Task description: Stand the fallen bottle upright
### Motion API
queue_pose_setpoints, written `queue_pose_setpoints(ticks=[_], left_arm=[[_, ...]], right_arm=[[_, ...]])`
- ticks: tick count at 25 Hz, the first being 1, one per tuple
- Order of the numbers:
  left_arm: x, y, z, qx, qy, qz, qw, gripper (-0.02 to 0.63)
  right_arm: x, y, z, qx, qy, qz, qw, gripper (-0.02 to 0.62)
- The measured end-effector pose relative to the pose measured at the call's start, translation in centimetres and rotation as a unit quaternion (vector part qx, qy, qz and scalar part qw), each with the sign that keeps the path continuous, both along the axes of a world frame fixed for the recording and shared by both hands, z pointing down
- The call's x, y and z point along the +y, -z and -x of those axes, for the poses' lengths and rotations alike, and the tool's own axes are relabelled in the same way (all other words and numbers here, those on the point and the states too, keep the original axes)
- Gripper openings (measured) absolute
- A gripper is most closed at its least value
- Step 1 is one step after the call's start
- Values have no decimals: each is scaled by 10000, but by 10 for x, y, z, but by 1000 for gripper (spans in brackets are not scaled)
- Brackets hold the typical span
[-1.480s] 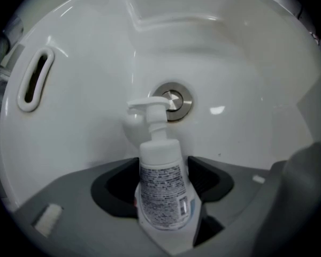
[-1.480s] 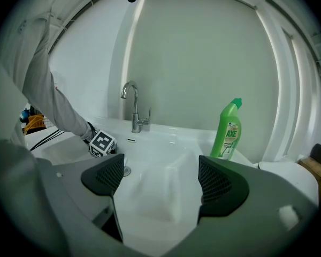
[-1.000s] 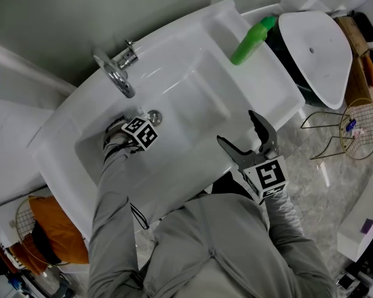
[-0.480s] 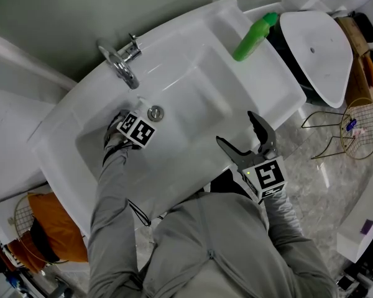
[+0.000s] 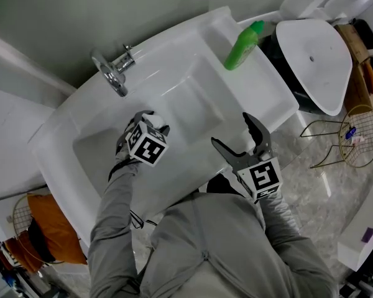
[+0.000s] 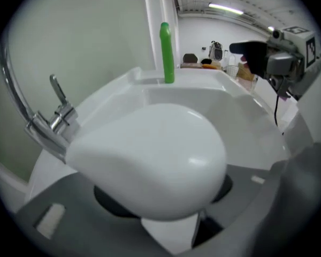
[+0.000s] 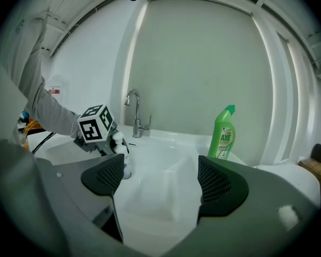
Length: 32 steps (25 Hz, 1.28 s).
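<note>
Left gripper (image 5: 144, 124) clamps white bottle (image 6: 160, 159) low in sink (image 5: 193, 98), apparently to seat its base. Right gripper (image 5: 231, 129) hovers near the front rim, jaws apart, empty.

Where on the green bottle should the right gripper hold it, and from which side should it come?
The green bottle stands upright on the back ledge of the sink, with the wall behind. So the open right gripper should probably come level from the basin side. Grip the straight body at label height, one jaw on each side; the bent neck tapers.
</note>
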State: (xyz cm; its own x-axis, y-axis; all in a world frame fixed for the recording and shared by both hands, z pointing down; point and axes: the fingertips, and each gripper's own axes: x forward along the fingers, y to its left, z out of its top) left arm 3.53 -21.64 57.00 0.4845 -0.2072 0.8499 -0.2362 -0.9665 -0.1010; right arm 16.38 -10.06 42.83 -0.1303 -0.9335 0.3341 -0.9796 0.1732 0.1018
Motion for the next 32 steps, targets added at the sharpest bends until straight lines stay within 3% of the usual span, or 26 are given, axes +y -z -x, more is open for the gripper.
queue_pose_setpoints(ticks=[7, 15, 24, 32], left_arm=[[28, 62, -82, 591, -402, -233, 9972, 311], [53, 115, -202, 1116, -1127, -398, 9865, 311], [75, 103, -306, 972, -1787, -307, 9786, 311], [80, 69, -348, 570, -1881, -93, 9805, 311]], right_arm=[[14, 13, -48, -120, -176, -233, 9995, 428], [48, 12, -125, -364, -843, -525, 9944, 428], [94, -9, -195, -545, -1589, -555, 9842, 428], [115, -19, -227, -625, -1898, -530, 9784, 428]])
